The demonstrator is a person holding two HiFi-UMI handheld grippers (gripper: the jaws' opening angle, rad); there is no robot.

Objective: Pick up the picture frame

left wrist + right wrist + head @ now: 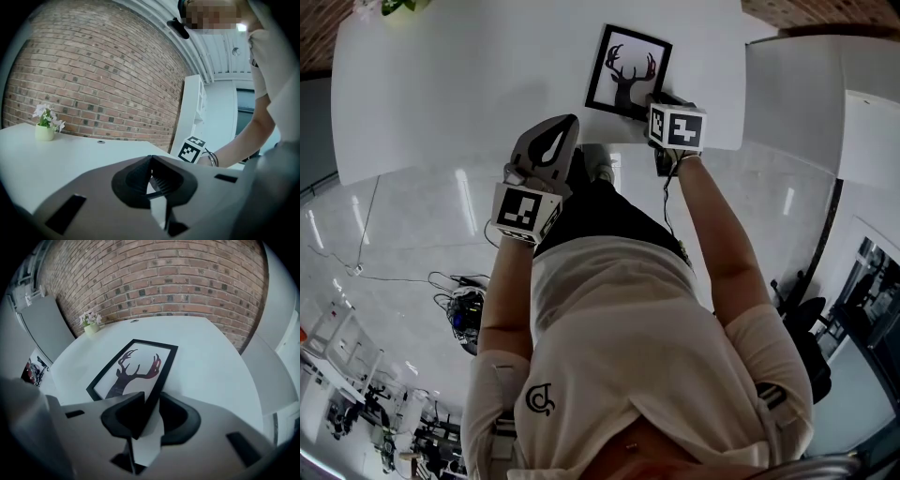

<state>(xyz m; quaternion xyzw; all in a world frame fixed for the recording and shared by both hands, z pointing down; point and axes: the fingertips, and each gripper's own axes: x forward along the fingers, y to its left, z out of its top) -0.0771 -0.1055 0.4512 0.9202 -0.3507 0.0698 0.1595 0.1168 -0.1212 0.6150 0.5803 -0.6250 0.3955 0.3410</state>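
1. Head view: the picture frame [628, 70] lies flat on the white table [450, 84], close to the table's near edge. It has a black border and shows a dark deer head with antlers. My right hand-held gripper [656, 101] points steeply down at the frame's near right corner, with its marker cube [678, 127] just behind. My left hand-held gripper [564, 129] is by the table's edge, left of the frame and apart from it.

2. Left gripper view: the jaws of my left hand-held gripper [152, 180] are pressed together with nothing between them. Past them are the bare tabletop [70, 150], a small pot of pale flowers [45, 126] at the far left, and a brick wall [103, 70] behind. The right gripper's marker cube [192, 150] shows to the right, with my forearm [239, 145] behind it and a white cabinet [194, 108] further back. The frame itself does not show here.

3. Right gripper view: the jaws of my right hand-held gripper [147, 420] are spread. The frame [136, 366] lies on the table [211, 357] and its right black edge runs down between the two pads. The edge sits against the left pad. A strip of white table shows between it and the right pad, so the frame is not pinched. The flower pot [90, 324] stands at the table's far left, in front of the brick wall [164, 277].
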